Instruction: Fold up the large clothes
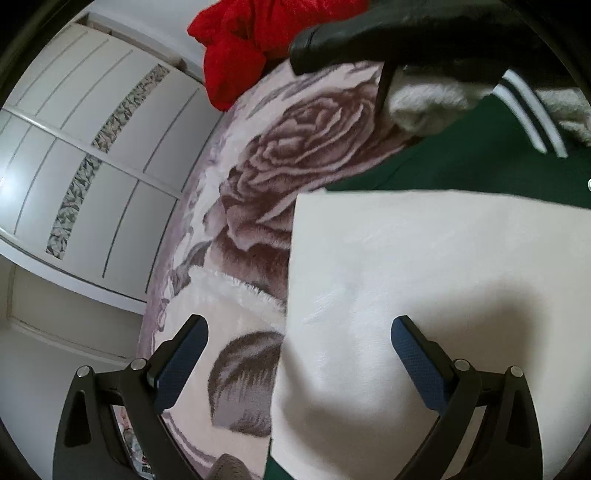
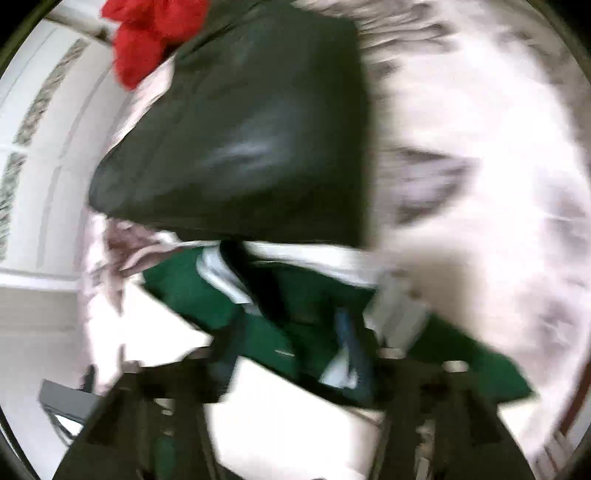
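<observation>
A green jacket [image 1: 480, 166] with cream sleeves and striped trim lies on a rose-patterned blanket [image 1: 306, 147]. One cream sleeve [image 1: 424, 295] is spread flat. My left gripper [image 1: 299, 332] is open and hangs over the sleeve's left edge, holding nothing. In the right wrist view everything is blurred by motion. The green jacket [image 2: 295, 332] lies between my right gripper's [image 2: 291, 354] fingers, and a blue pad [image 2: 351, 343] seems to press on it. I cannot tell whether the jaws are shut.
A black leather garment [image 1: 406, 33] lies at the back, also large in the right wrist view [image 2: 240, 147]. A red garment [image 1: 243, 44] is piled behind it. A white wardrobe [image 1: 74, 166] stands to the left of the bed.
</observation>
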`<control>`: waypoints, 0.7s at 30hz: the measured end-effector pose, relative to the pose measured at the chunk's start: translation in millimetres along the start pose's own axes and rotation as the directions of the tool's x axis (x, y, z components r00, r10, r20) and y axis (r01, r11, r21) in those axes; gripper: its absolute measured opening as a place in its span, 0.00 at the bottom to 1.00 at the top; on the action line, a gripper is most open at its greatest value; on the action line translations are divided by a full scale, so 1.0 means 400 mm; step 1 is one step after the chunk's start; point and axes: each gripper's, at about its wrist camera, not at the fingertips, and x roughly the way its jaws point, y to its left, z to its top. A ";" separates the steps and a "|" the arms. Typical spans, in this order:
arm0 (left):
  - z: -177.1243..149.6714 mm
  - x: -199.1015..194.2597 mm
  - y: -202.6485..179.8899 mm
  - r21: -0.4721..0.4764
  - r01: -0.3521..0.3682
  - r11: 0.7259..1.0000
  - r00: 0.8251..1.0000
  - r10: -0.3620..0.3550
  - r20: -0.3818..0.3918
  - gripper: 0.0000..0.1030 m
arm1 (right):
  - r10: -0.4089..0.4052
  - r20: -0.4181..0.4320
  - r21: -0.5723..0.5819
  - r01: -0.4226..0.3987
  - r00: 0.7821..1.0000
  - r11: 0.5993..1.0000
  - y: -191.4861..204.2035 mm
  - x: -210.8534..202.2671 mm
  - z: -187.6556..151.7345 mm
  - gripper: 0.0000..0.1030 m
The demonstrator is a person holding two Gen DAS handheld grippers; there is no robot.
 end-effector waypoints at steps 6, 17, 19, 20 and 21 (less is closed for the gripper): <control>0.039 -0.028 -0.095 0.064 -0.025 0.998 0.999 0.022 0.048 1.00 | -0.039 -0.179 0.228 0.080 0.983 0.970 -0.099 0.125 -0.104 0.63; 0.010 -0.014 -0.082 0.052 -0.024 0.998 0.999 0.022 0.034 1.00 | -0.290 -0.126 0.196 0.310 0.949 0.930 -0.082 0.181 -0.152 0.20; 0.005 -0.011 -0.065 0.041 -0.030 0.999 0.999 0.028 0.033 1.00 | -0.277 -0.074 0.217 0.286 0.958 0.933 -0.074 0.138 -0.146 0.19; 0.002 -0.009 -0.057 0.040 -0.034 0.999 0.999 0.032 0.035 1.00 | -0.269 -0.039 0.230 0.271 0.962 0.935 -0.070 0.114 -0.135 0.19; -0.001 -0.008 -0.050 0.043 -0.038 0.998 0.999 0.036 0.036 1.00 | -0.264 -0.030 0.237 0.263 0.964 0.935 -0.068 0.106 -0.127 0.18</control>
